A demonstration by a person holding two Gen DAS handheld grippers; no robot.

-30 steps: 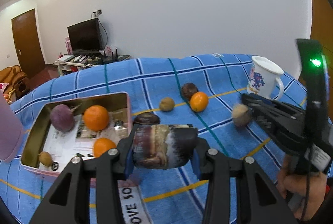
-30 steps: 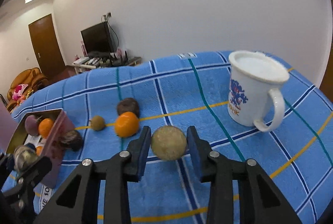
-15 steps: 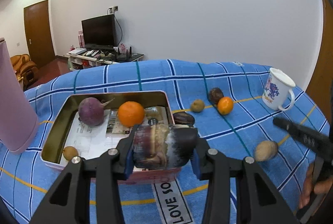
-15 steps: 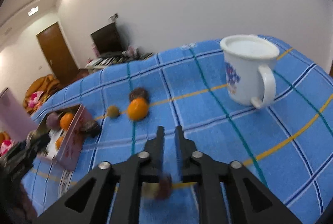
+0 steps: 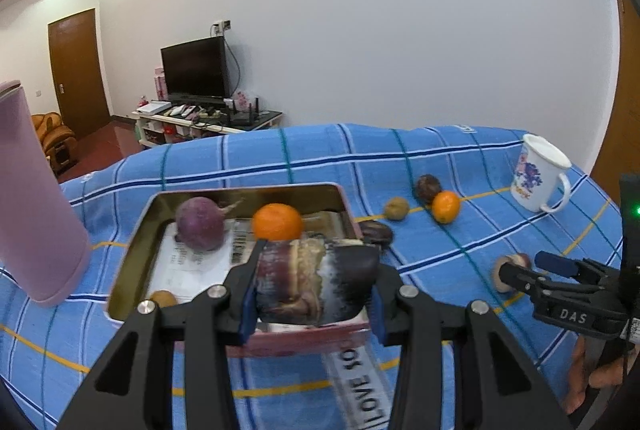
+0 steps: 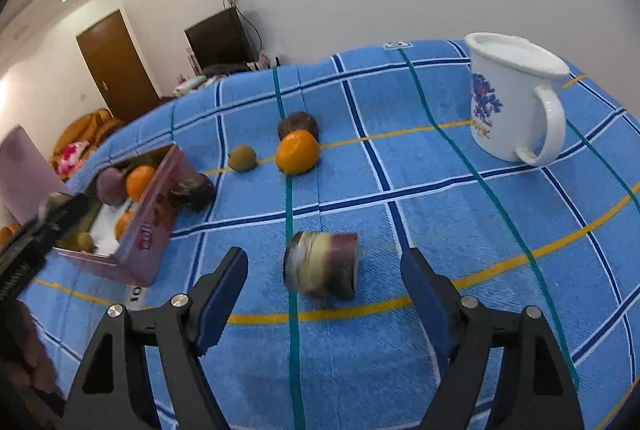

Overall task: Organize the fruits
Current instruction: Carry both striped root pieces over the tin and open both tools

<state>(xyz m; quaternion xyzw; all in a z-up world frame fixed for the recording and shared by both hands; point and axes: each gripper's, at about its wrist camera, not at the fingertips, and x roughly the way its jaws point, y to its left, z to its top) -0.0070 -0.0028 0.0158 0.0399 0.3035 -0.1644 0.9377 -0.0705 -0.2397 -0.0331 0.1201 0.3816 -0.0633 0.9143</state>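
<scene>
My left gripper (image 5: 312, 300) is shut on a dark purple, mottled fruit (image 5: 316, 282) and holds it over the near edge of the open metal tin (image 5: 132, 258). The tin holds a purple fruit (image 5: 200, 224), an orange (image 5: 277, 222) and a small brown fruit (image 5: 163, 298). My right gripper (image 6: 324, 294) is open above the blue cloth, with a brown, cut-faced fruit (image 6: 322, 264) lying between its fingers. On the cloth lie an orange (image 6: 298, 152), a dark fruit (image 6: 298, 125), a small green-brown fruit (image 6: 242, 158) and a dark fruit (image 6: 196, 190) beside the tin.
A white mug (image 6: 516, 102) stands at the right on the blue checked cloth (image 6: 460, 230). A tall pink container (image 5: 36, 210) stands left of the tin. The person's hand (image 5: 592, 378) holds the right gripper at the right edge of the left wrist view.
My right gripper went from closed around the brown fruit to nearly shut and empty, and now stands open over the fruit on the cloth. My left gripper still holds its fruit, now over the tin.
</scene>
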